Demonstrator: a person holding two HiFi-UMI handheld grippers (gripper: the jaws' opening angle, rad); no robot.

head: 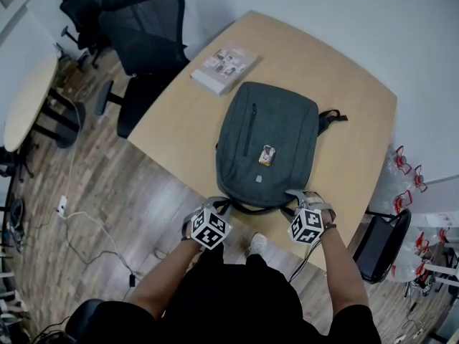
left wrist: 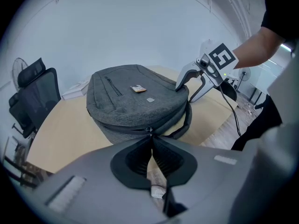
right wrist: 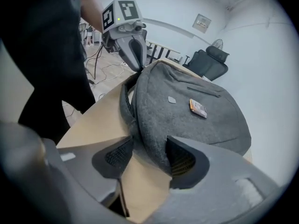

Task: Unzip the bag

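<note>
A grey backpack (head: 269,131) lies flat on the wooden table (head: 351,142), its bottom end toward me. My left gripper (head: 221,208) is at the bag's near left corner, and in the left gripper view its jaws (left wrist: 150,133) are shut on the zipper pull (left wrist: 149,130) of the side zip. At the near right corner my right gripper (head: 297,196) stands open. In the right gripper view the right gripper (right wrist: 149,155) straddles the backpack's (right wrist: 196,111) edge with a gap at one pad. The left gripper (right wrist: 139,68) shows across the bag there. The zip looks closed.
A book (head: 224,69) lies on the table beyond the bag. Black office chairs (head: 143,41) stand at the far left, another dark chair (head: 380,242) at the right. A second table (head: 29,99) and floor cables (head: 86,228) are on the left.
</note>
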